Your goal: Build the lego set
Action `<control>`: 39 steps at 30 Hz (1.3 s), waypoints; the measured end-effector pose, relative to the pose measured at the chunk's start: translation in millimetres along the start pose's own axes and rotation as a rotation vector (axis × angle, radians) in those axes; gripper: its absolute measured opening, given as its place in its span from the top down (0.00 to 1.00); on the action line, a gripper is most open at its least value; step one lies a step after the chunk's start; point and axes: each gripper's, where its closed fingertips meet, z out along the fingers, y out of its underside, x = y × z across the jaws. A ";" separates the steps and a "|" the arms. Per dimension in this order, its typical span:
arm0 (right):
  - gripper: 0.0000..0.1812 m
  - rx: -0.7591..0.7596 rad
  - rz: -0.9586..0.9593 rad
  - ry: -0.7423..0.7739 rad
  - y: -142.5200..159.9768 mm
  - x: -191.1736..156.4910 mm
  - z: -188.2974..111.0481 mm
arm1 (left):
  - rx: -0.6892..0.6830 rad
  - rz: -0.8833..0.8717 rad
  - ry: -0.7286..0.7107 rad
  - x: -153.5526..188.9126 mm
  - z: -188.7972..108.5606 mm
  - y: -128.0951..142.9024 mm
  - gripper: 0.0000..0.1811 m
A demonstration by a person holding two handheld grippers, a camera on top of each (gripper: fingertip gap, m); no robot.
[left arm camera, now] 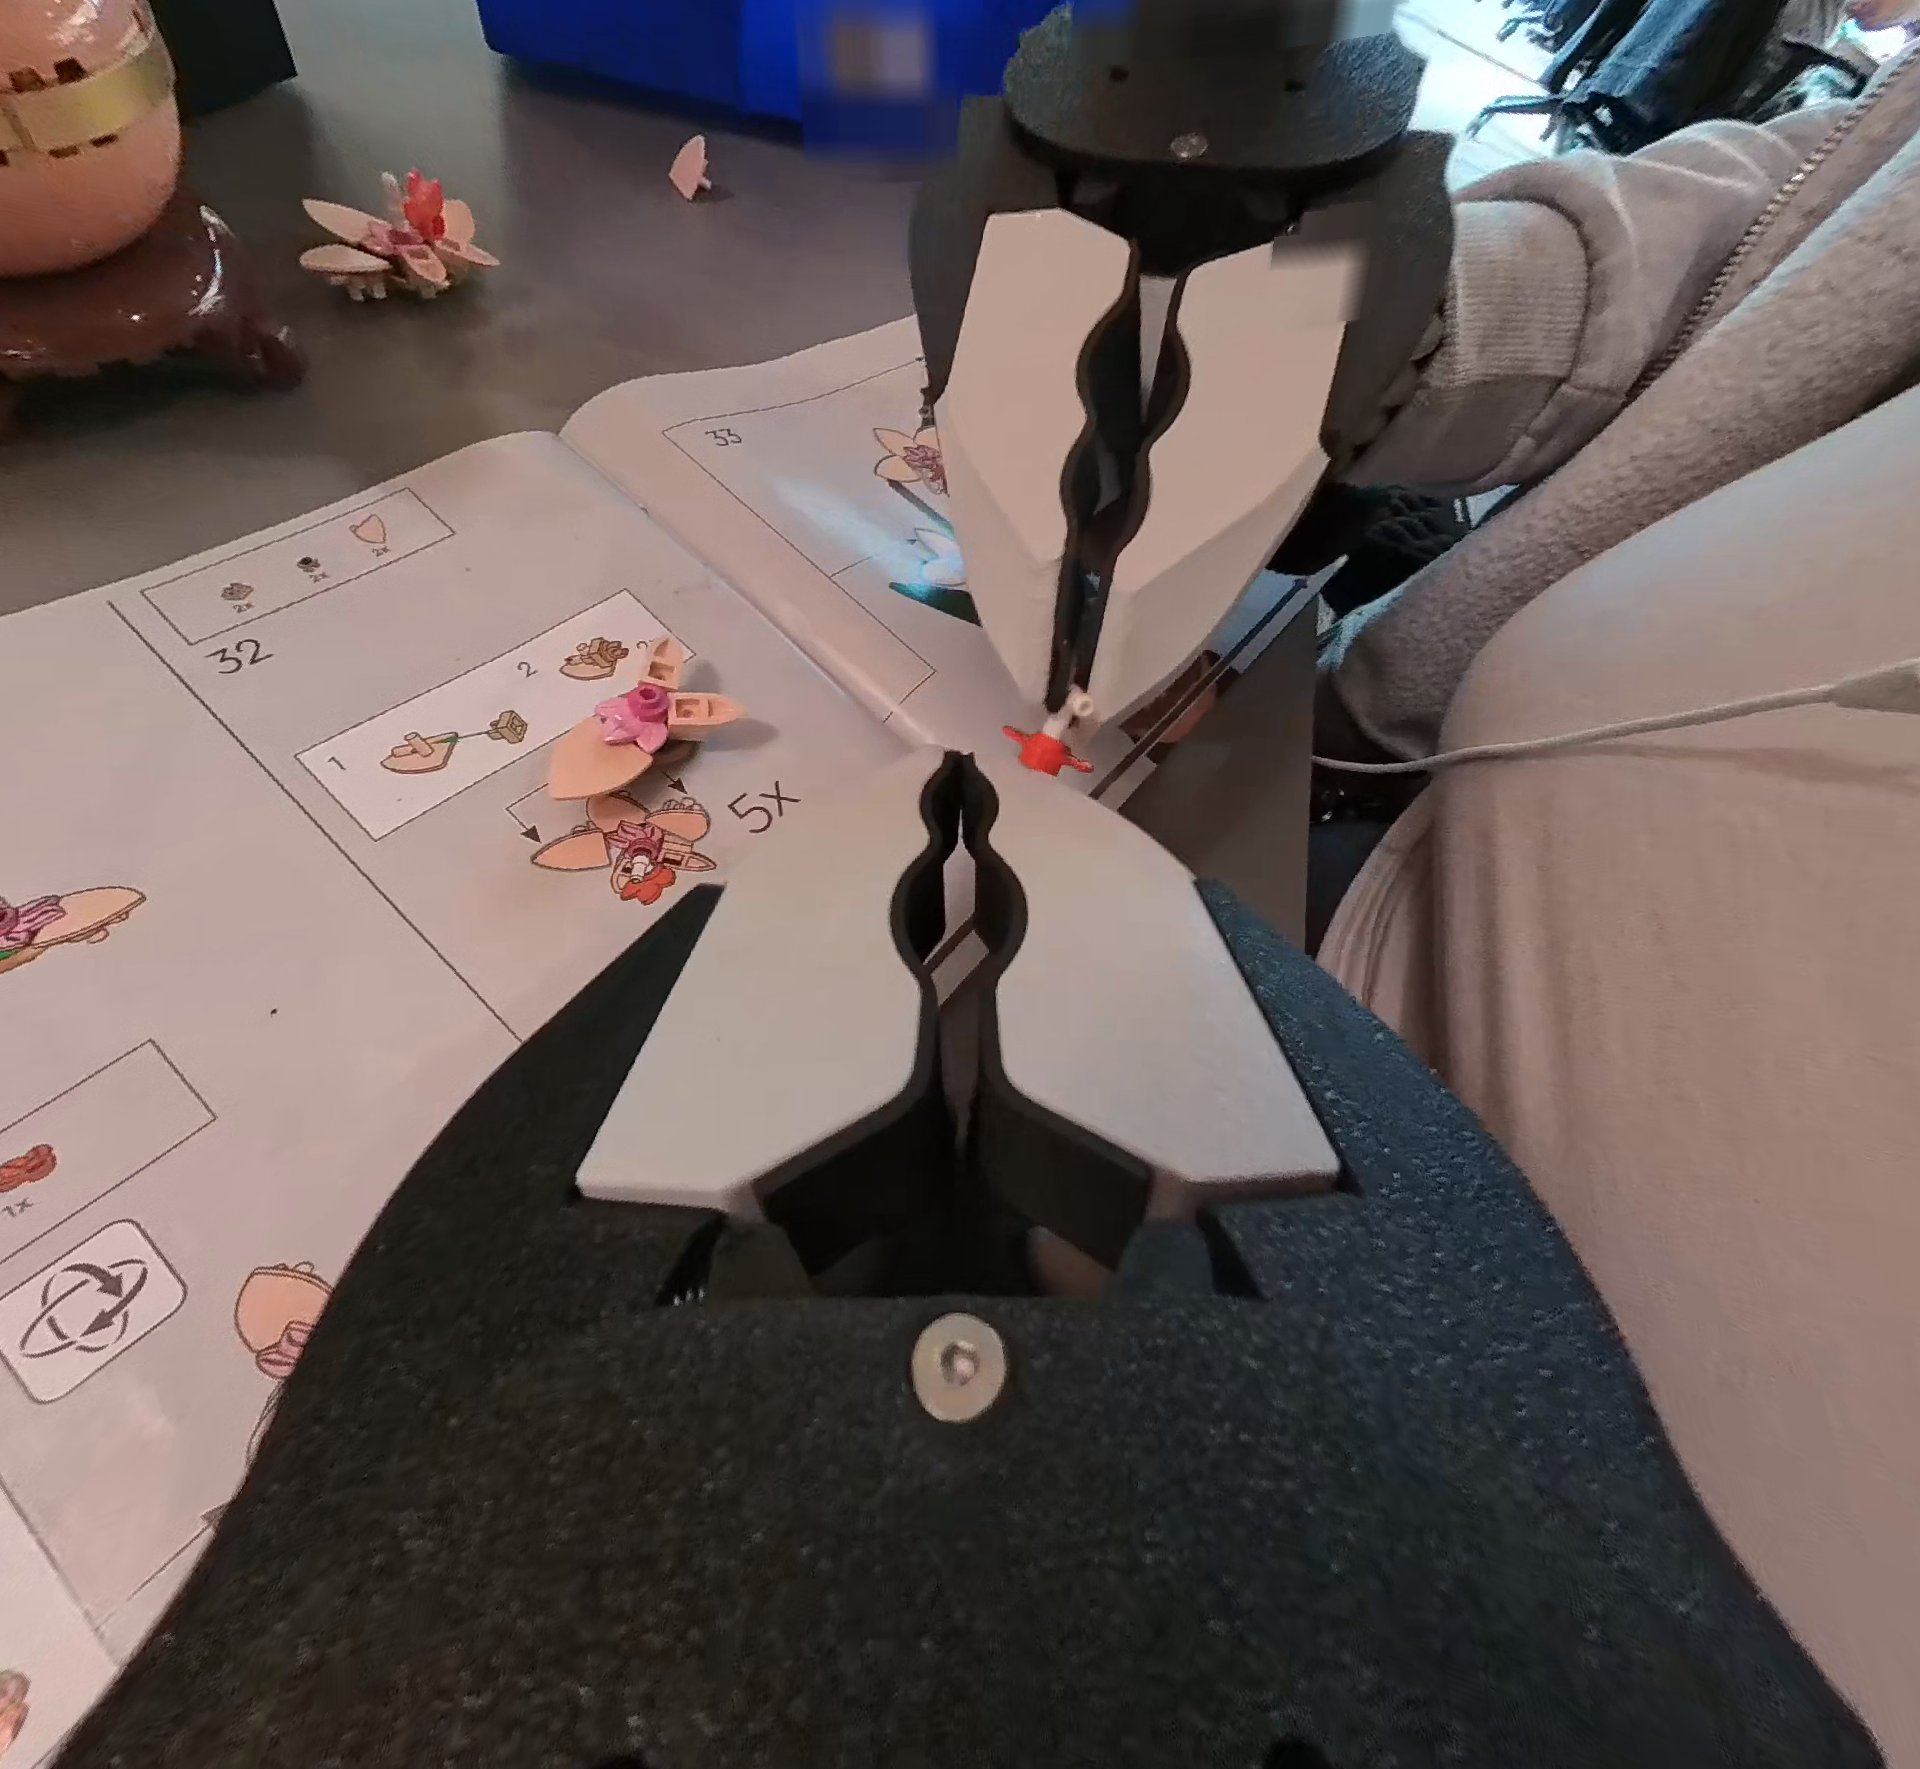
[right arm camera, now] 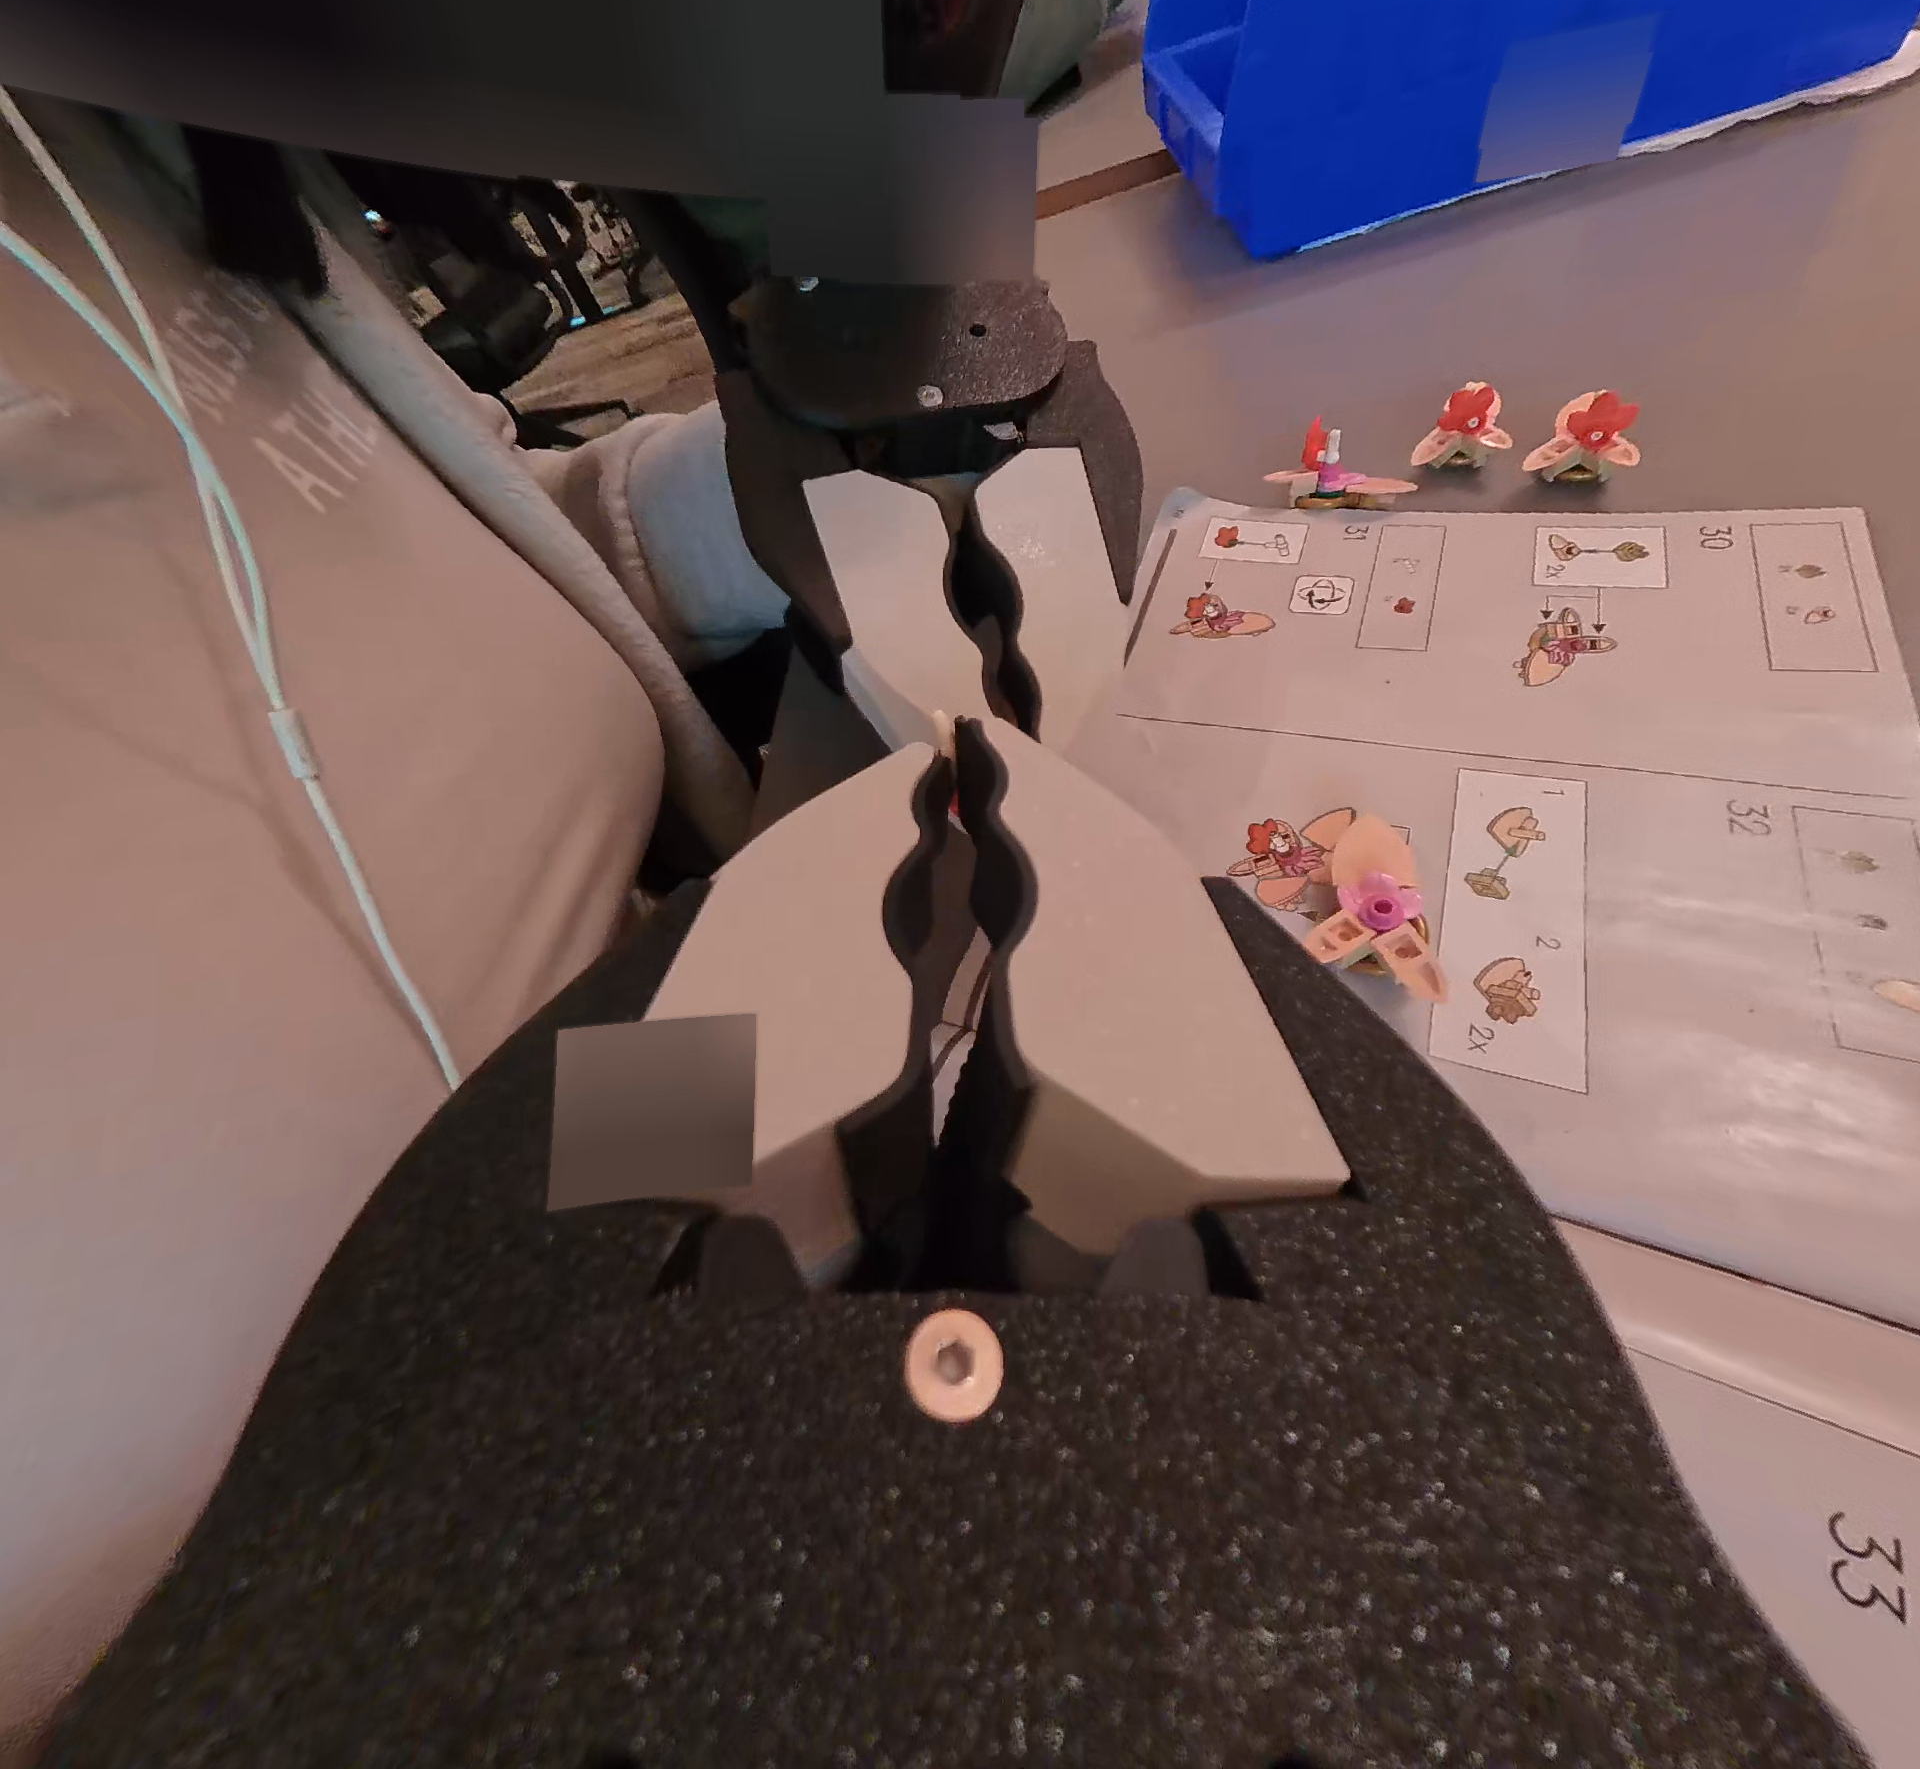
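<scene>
My right gripper (left arm camera: pixel 1070 696) is shut on a small white pin with a red flower piece (left arm camera: pixel 1042 749) on its end. It holds them just above the open instruction booklet (left arm camera: pixel 312 940). In the right wrist view, white and red bits (right arm camera: pixel 953 800) peek between that gripper's tips (right arm camera: pixel 951 743). My left gripper (left arm camera: pixel 957 765) is shut, with nothing visible in it, and its tips sit right beside the red piece. It comes in from above in the right wrist view (right arm camera: pixel 1023 717). A half-built flower with tan petals and a pink centre (left arm camera: pixel 644 732) lies on the booklet (right arm camera: pixel 1662 1044) and shows again in the right wrist view (right arm camera: pixel 1371 924).
Three built flowers (right arm camera: pixel 1460 431) stand beyond the booklet. Another flower (left arm camera: pixel 405 239) and a loose petal (left arm camera: pixel 691 166) lie on the grey table. A pink egg-shaped vase on a brown stand (left arm camera: pixel 62 130) is at the far left. Blue bins (right arm camera: pixel 1507 26) stand behind. A person's grey sweatshirt (left arm camera: pixel 1662 888) is close by. Both grippers' tips are close together, under 4 cm apart.
</scene>
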 end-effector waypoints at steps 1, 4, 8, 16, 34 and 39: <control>0.99 0.007 0.007 -0.002 -0.3 0.1 -0.3 | 0.009 -0.002 0.007 0.6 -0.8 -0.9 1.00; 0.99 -0.019 -0.016 0.021 2.3 1.6 0.4 | -0.008 -0.005 -0.004 -0.8 -0.1 1.3 1.00; 0.99 -0.108 -0.043 0.063 12.0 3.4 0.6 | -0.062 0.027 -0.043 -3.3 2.8 8.1 1.00; 0.99 -0.142 -0.051 0.082 19.5 4.8 0.8 | -0.105 0.046 -0.069 -4.9 5.7 13.2 1.00; 0.99 -0.304 -0.178 0.203 37.5 14.3 3.6 | -0.219 0.045 -0.130 -12.5 11.9 27.9 1.00; 0.99 -0.295 -0.197 0.231 36.5 17.6 5.4 | -0.219 0.026 -0.140 -15.6 10.5 28.4 1.00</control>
